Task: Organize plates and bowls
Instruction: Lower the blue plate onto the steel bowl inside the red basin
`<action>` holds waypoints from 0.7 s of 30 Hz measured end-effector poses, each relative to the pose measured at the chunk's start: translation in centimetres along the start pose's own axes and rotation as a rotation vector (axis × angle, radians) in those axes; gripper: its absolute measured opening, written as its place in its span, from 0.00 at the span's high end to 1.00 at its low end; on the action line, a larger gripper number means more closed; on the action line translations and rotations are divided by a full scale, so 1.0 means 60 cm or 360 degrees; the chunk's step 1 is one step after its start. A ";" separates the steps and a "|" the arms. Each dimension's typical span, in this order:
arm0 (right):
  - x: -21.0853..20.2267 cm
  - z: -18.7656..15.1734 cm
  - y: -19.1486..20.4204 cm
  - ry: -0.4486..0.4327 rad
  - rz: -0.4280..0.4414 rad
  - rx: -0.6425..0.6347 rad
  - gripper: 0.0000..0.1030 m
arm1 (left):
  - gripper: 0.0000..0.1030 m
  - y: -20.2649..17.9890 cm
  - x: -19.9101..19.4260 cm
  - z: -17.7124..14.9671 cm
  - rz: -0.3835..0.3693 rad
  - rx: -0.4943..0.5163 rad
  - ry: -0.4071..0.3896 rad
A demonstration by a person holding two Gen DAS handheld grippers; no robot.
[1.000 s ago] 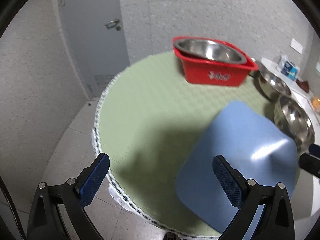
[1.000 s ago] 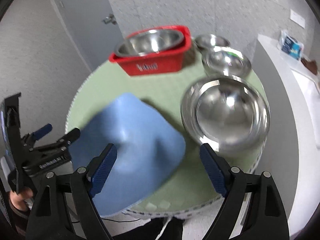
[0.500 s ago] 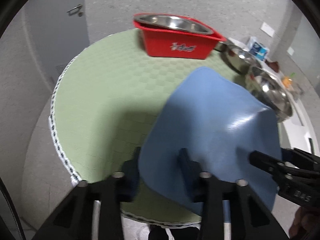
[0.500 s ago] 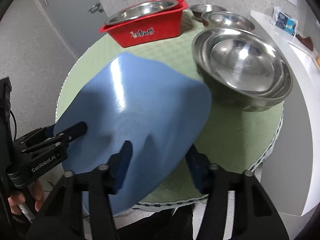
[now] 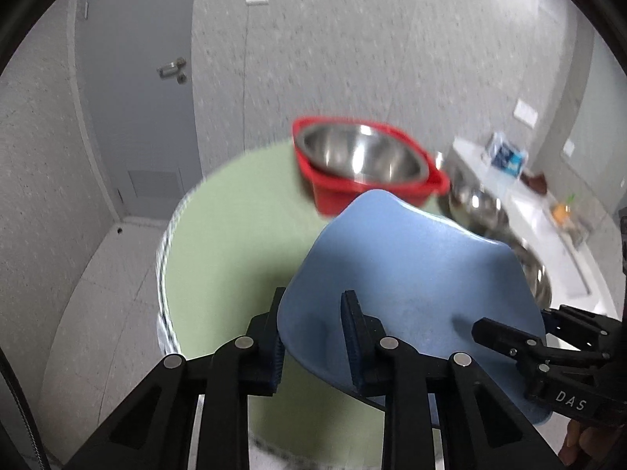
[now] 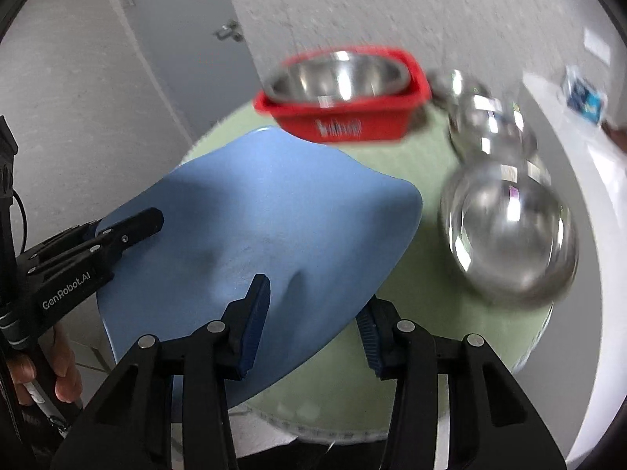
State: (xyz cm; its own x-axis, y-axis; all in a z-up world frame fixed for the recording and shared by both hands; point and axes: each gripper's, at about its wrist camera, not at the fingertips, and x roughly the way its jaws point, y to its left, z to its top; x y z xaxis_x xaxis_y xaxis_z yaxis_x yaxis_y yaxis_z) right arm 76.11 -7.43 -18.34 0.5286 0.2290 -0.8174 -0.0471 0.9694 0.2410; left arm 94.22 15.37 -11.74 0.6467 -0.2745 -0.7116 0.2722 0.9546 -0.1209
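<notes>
A large blue basin (image 5: 411, 274), upside down, is held above the round green table (image 5: 235, 243) by both grippers. My left gripper (image 5: 313, 337) is shut on its near-left rim. My right gripper (image 6: 313, 313) is shut on its near rim in the right wrist view, where the basin (image 6: 274, 215) fills the middle. The right gripper also shows in the left wrist view (image 5: 509, 340), and the left gripper in the right wrist view (image 6: 129, 223). A red tub (image 6: 345, 117) at the table's far side holds a steel bowl (image 6: 337, 74).
Stacked steel bowls (image 6: 505, 235) sit on the table's right side, with smaller steel bowls (image 6: 478, 113) behind them. A white counter (image 6: 580, 164) runs along the right. A grey door (image 5: 133, 98) is behind the table at left.
Both grippers went from open to shut on the blue basin's rim, and the basin has lifted off the table and tilted up.
</notes>
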 end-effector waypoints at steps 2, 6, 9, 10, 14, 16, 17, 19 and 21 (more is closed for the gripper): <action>-0.004 0.037 -0.002 -0.0047 0.0003 -0.0046 0.57 | 0.78 -0.003 0.001 0.027 0.0020 -0.0009 -0.0033; 0.002 0.113 -0.021 -0.0116 -0.0006 -0.0134 0.57 | 0.78 -0.019 0.022 0.073 0.0054 -0.0034 -0.0105; 0.019 0.172 -0.043 -0.0147 -0.0017 -0.0195 0.57 | 0.78 -0.034 0.067 0.112 0.0082 -0.0092 -0.0107; 0.026 0.193 -0.052 -0.0150 -0.0017 -0.0209 0.57 | 0.77 -0.038 0.083 0.118 0.0089 -0.0102 -0.0105; 0.065 0.260 -0.089 -0.0134 -0.0018 -0.0263 0.57 | 0.77 -0.051 0.159 0.164 0.0160 -0.0138 -0.0068; 0.097 0.293 -0.105 -0.0100 -0.0019 -0.0295 0.57 | 0.77 -0.059 0.199 0.181 0.0192 -0.0166 -0.0034; 0.107 0.303 -0.109 -0.0085 -0.0021 -0.0305 0.57 | 0.77 -0.061 0.218 0.188 0.0207 -0.0184 -0.0014; 0.141 0.325 -0.122 -0.0038 -0.0023 -0.0344 0.57 | 0.77 -0.066 0.248 0.202 0.0248 -0.0203 0.0015; 0.161 0.334 -0.132 -0.0005 -0.0005 -0.0357 0.57 | 0.77 -0.066 0.276 0.207 0.0288 -0.0228 0.0056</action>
State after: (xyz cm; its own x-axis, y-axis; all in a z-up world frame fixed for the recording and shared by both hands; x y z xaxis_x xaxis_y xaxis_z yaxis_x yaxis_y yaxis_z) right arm 98.59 -14.65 -17.67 0.5316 0.2262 -0.8162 -0.2330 0.9656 0.1159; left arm 112.73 5.61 -14.47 0.6498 -0.0957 -0.7540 0.0484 0.9952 -0.0846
